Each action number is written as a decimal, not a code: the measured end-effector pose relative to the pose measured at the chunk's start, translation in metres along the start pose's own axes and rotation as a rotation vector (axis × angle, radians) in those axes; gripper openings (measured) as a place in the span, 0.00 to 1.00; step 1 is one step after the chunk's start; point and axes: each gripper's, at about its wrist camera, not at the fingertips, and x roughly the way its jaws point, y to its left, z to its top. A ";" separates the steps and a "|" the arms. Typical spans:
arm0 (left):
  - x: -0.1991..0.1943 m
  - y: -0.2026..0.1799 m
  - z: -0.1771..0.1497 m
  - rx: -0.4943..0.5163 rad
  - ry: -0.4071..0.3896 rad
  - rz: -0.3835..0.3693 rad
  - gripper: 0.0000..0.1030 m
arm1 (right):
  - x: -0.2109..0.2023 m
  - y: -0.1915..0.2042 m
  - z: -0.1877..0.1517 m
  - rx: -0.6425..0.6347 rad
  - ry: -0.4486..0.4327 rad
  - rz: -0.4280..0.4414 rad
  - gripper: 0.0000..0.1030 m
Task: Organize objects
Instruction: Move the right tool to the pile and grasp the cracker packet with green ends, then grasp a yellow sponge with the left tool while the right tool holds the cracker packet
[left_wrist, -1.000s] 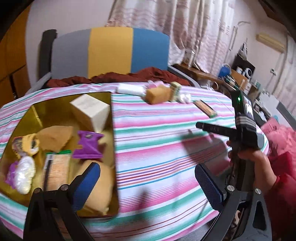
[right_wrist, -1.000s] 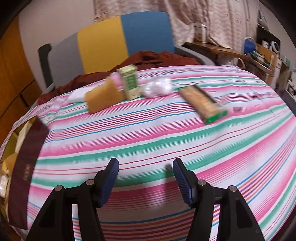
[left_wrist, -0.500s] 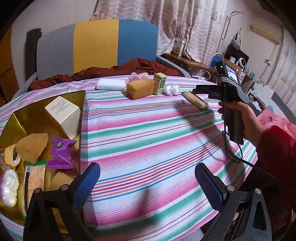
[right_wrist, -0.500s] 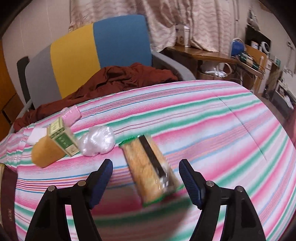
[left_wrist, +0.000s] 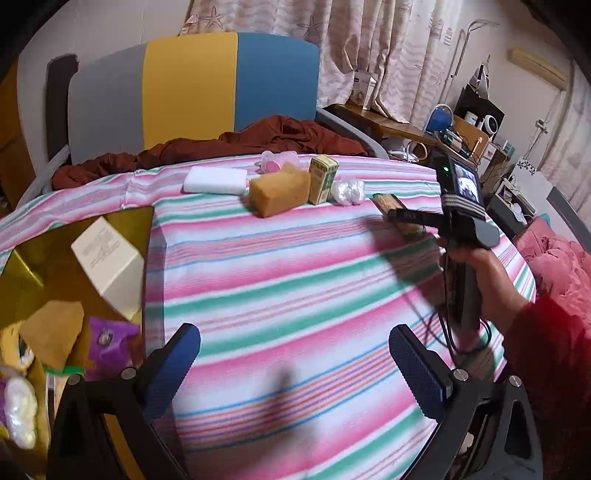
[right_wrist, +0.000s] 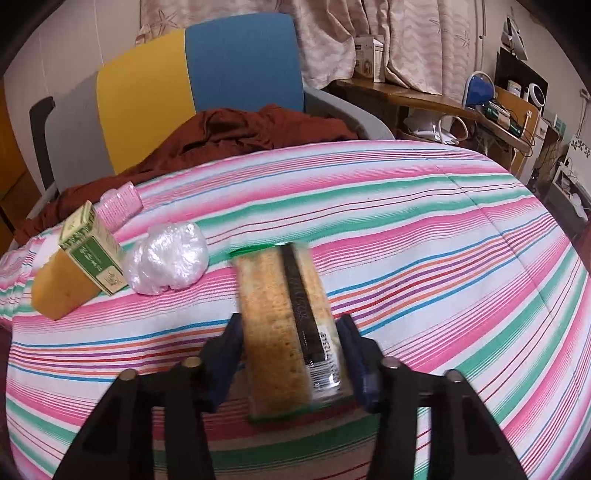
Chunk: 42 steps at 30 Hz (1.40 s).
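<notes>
A long cracker packet (right_wrist: 284, 314) in clear wrap lies on the striped tablecloth (right_wrist: 424, 229). My right gripper (right_wrist: 291, 332) straddles its near half. The jaws are closing, and the blue pads (right_wrist: 231, 343) meet the packet's two long sides. In the left wrist view the right gripper (left_wrist: 406, 218) covers most of the cracker packet (left_wrist: 386, 201), and a hand (left_wrist: 480, 273) grips the handle. My left gripper (left_wrist: 293, 350) hangs open over bare cloth with nothing between its fingers. A gold tray (left_wrist: 136, 218) at the left holds a white box (left_wrist: 107, 258) and several snacks.
At the table's far side sit a white pad (left_wrist: 214, 180), a pink item (left_wrist: 275, 162), an orange sponge (left_wrist: 279, 194), a green box (left_wrist: 323, 179) and a crumpled plastic ball (left_wrist: 347, 192). A chair (left_wrist: 192, 85) with brown cloth stands behind. Cluttered shelves fill the right.
My right gripper travelled forward to the cracker packet, widened, then narrowed onto its sides. My left gripper shifted right, so the tray slid toward the left edge of its view.
</notes>
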 end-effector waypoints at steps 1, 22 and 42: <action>0.002 0.000 0.004 -0.002 -0.001 0.001 1.00 | 0.000 0.000 -0.001 0.002 -0.002 0.000 0.48; 0.125 0.001 0.123 0.183 -0.011 0.247 1.00 | -0.024 0.018 -0.033 0.022 -0.041 0.003 0.48; 0.219 -0.007 0.138 0.405 0.131 0.202 0.78 | -0.023 0.020 -0.034 0.024 -0.054 -0.017 0.48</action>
